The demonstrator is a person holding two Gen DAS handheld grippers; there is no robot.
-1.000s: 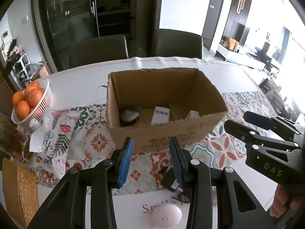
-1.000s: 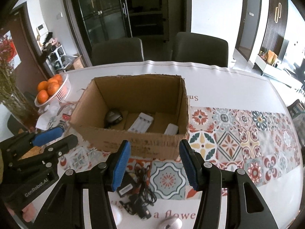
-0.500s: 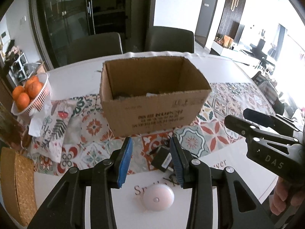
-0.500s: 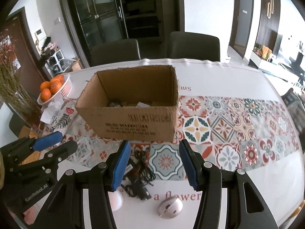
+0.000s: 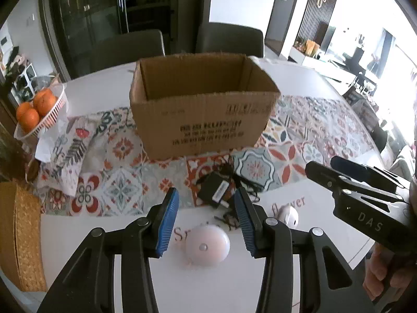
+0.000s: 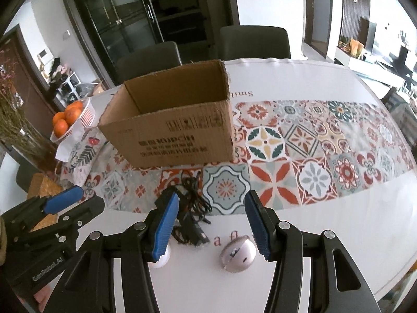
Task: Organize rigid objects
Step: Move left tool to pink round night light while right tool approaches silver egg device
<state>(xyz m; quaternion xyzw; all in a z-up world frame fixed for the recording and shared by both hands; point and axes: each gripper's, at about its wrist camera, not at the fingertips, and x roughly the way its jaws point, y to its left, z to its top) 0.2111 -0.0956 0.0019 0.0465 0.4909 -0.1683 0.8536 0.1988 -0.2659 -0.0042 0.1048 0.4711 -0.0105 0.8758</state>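
An open cardboard box (image 5: 203,120) (image 6: 177,130) stands on the patterned runner, and its inside is hidden from here. In front of it lie a black power adapter with tangled cable (image 5: 217,191) (image 6: 191,216), a round white puck (image 5: 207,246) (image 6: 161,260) and a silver mouse (image 5: 288,215) (image 6: 235,257). My left gripper (image 5: 206,195) hovers above the puck, its jaws opening with nothing pressed between them. My right gripper (image 6: 212,200) is open and empty above the mouse. Each gripper shows in the other's view, the right gripper (image 5: 336,167) and the left gripper (image 6: 67,200).
A white basket of oranges (image 5: 39,109) and a printed cloth (image 5: 70,146) sit at the left. A woven mat (image 5: 20,234) lies at the near left edge. Two dark chairs (image 5: 229,39) stand behind the white table (image 6: 325,234). A hand (image 5: 378,268) holds the right gripper.
Both grippers have drawn back from the box toward the table's near edge and sunk a little. The box's contents dropped from sight; puck and mouse came into view. The left jaws widened slightly.
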